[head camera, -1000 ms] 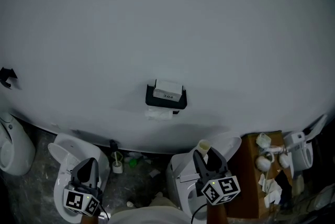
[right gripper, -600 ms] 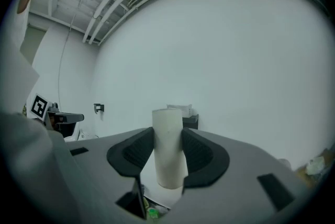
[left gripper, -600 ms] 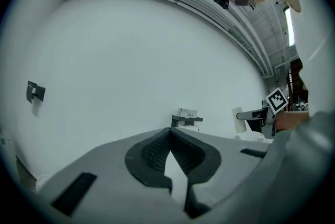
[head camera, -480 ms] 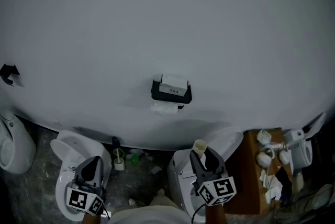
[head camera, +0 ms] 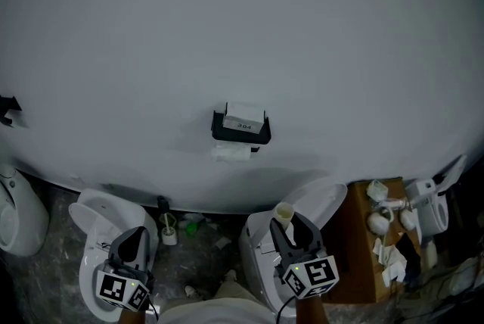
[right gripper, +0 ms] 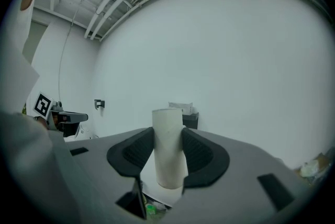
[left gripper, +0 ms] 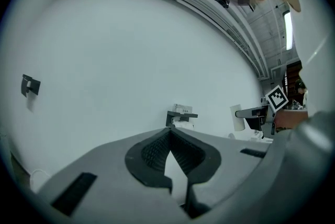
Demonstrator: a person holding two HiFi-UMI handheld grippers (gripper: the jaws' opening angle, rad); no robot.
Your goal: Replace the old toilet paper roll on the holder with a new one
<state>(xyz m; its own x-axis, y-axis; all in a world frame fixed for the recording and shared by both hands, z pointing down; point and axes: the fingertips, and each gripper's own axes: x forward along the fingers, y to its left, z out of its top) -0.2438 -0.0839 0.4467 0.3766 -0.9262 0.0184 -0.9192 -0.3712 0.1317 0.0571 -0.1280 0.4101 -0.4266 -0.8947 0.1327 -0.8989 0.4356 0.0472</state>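
The black paper holder point(head camera: 240, 127) hangs on the grey wall, a white labelled box on top and a bit of white paper point(head camera: 231, 154) below it. My right gripper point(head camera: 287, 222) is shut on an empty cardboard tube point(head camera: 283, 212), held upright some way in front of the wall. In the right gripper view the tube point(right gripper: 168, 147) stands between both pads, with the holder point(right gripper: 188, 119) behind it. My left gripper point(head camera: 130, 239) is shut with nothing in it, low at the left. The left gripper view has the holder point(left gripper: 180, 115) ahead and the tube point(left gripper: 238, 117) off to the right.
White toilets point(head camera: 94, 220) stand on the floor under both grippers. A toilet brush point(head camera: 168, 233) stands between them. A brown stand point(head camera: 355, 239) with white items is at the right. A second black fitting point(head camera: 9, 110) is on the wall far left.
My right gripper has drifted a little to the left with the tube still in it. The left gripper has stayed put.
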